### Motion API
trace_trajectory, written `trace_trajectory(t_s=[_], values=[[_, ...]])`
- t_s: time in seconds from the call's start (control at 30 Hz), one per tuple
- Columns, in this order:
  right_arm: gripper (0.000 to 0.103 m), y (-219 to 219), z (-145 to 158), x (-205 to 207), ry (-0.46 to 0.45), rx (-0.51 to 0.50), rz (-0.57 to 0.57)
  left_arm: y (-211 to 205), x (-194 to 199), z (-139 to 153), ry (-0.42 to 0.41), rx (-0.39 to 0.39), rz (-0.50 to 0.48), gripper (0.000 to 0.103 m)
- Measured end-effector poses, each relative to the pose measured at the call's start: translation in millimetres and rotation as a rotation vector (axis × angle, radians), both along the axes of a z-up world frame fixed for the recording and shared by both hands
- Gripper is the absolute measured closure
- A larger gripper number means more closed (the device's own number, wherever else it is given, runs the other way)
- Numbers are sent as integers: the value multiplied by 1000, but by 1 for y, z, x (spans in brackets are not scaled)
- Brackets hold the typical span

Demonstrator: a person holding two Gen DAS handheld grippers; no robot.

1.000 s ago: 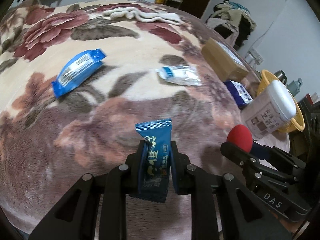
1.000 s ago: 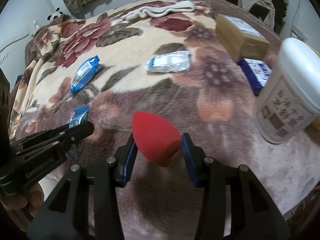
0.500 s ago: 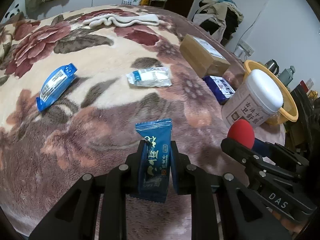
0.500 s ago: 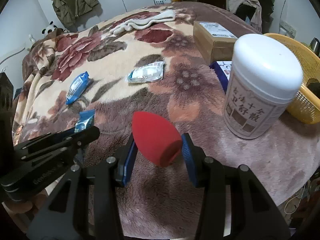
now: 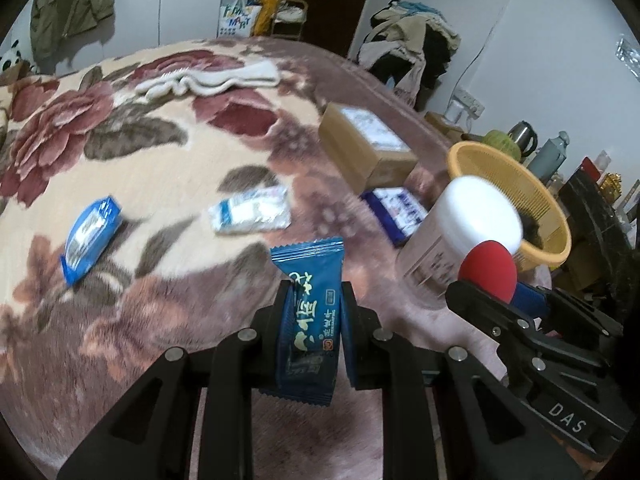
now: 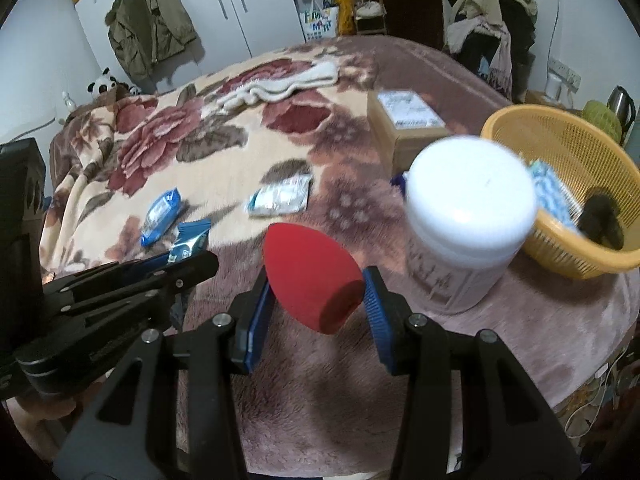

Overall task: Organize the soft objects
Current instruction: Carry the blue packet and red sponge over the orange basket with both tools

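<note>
My left gripper [image 5: 314, 292] is shut on a dark blue snack packet [image 5: 308, 304], held upright above the floral blanket. My right gripper [image 6: 316, 284] is shut on a red egg-shaped sponge [image 6: 310, 276]; the sponge also shows at the right of the left wrist view [image 5: 488, 274]. A yellow basket [image 6: 560, 152] at the bed's right edge holds a blue-white item and a dark object. A light blue packet [image 5: 90, 236] and a white-blue packet [image 5: 252, 216] lie on the blanket further out.
A white-lidded jar [image 6: 468, 220] stands just ahead of the right gripper, beside the basket. A cardboard box [image 5: 368, 148] and a dark blue flat pack [image 5: 396, 210] lie behind it. A white towel [image 5: 212, 80] lies at the far side.
Both grippers have risen and swung right toward the jar and basket, which now sit larger and more central. Both still hold their objects.
</note>
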State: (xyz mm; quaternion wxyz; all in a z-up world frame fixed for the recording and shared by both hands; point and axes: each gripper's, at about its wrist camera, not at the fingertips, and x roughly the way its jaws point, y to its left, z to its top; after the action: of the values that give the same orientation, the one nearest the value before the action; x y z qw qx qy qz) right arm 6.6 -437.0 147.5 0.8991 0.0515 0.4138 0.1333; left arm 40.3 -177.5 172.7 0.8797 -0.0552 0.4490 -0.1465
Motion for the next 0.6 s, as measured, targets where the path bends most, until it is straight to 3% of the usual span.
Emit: trace_trajectory(t_s=[0.37, 0.6], values=[[58, -60, 44, 18, -101, 26, -116, -71, 35, 55, -68, -56, -111, 82], [58, -115, 56, 29, -121, 19, -221, -136, 57, 72, -81, -82, -213, 82]])
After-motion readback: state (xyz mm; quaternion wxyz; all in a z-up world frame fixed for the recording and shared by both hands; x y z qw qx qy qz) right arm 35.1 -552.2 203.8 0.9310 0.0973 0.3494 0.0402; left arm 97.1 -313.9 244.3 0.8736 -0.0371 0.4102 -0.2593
